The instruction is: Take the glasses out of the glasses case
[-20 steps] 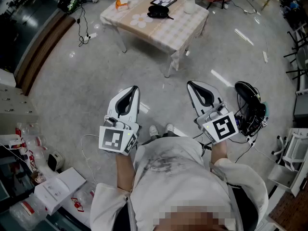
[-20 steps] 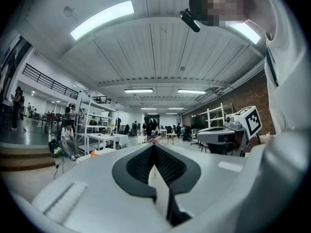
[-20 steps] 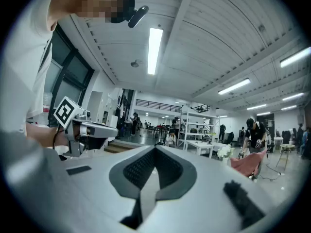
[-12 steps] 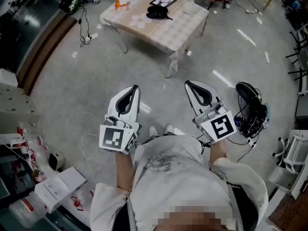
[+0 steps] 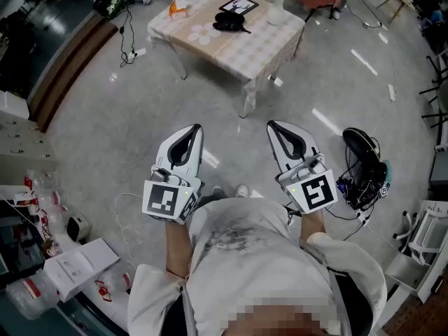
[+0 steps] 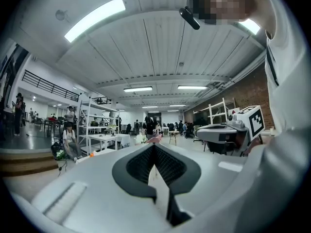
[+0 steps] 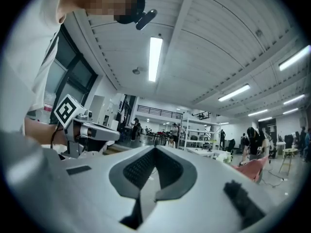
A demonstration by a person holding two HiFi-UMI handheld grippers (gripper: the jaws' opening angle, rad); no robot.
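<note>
L gripper and R gripper side by side at waist height, both w/ jaws closed tip to tip, nothing gripped. Well ahead of both, black oval glasses case lies on pale checked-cloth table, white flower vase just right of it.

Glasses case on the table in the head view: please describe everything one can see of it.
The glasses case is small, black and flattish. It lies on the checked cloth of the table, toward the far side, just before a framed picture and left of a white vase. Only the cloth seems to touch it. Open or shut, and its material: too small to tell.
</note>
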